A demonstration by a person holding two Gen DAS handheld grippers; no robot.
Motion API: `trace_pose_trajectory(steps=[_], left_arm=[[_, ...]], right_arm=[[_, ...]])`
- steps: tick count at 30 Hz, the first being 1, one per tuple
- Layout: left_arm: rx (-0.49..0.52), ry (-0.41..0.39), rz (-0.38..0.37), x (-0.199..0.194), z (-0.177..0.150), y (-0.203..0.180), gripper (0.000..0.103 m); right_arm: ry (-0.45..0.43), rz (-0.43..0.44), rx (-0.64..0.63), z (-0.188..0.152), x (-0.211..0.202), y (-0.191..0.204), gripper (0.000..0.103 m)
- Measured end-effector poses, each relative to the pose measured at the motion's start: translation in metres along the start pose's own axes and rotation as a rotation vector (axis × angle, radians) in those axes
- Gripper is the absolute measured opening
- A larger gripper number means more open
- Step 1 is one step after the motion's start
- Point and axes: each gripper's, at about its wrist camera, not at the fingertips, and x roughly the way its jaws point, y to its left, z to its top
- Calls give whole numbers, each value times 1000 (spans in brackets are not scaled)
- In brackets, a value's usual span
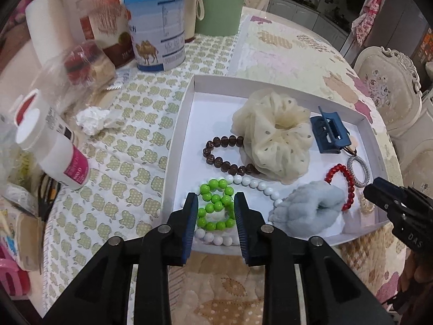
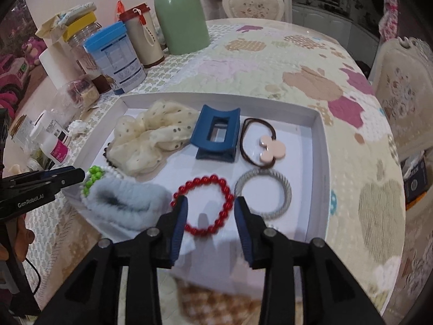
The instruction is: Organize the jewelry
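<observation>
A white tray (image 1: 186, 100) (image 2: 319, 146) on the quilted table holds jewelry and hair pieces. My left gripper (image 1: 216, 199) is open, its fingers either side of a green bead bracelet (image 1: 216, 205) that lies on a white bead necklace (image 1: 254, 182). My right gripper (image 2: 210, 203) is open over a red bead bracelet (image 2: 203, 205). Also in the tray: a brown bead bracelet (image 1: 219, 151), a cream scrunchie (image 1: 273, 140) (image 2: 151, 138), a pale blue fluffy scrunchie (image 1: 305, 208) (image 2: 127, 203), a blue claw clip (image 2: 216, 135), a silver hair tie (image 2: 263, 193) and a brown hair tie with a pink flower (image 2: 270, 149).
At the back left stand a green flask (image 2: 181, 13), a blue-lidded can (image 1: 157, 27), a cup, jars and a white bottle with a pink label (image 1: 56, 157). Crumpled tissue (image 1: 92, 119) lies left of the tray. Chairs (image 1: 389, 89) stand beyond the table's right edge.
</observation>
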Motion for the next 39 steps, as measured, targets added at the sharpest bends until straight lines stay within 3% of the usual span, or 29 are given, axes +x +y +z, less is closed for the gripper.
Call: trace_pose_trajectory(steps=[13,20,24,39], left_arm=[[88,-73,51,-37,-20,-33,8],[95,-90,52,-49,-30,-43,8],[91,-88,92,-53,-35,-47,8],[79,-121,80,-71,-45,-49,8]], right_arm=[[-54,-62,49,-25,-35,13,45],[-91,-86,82,-30,-51,15,49],[-103,-92,97,-30,-58,17,51],[-130,-127,109,-36,-73,21,52]])
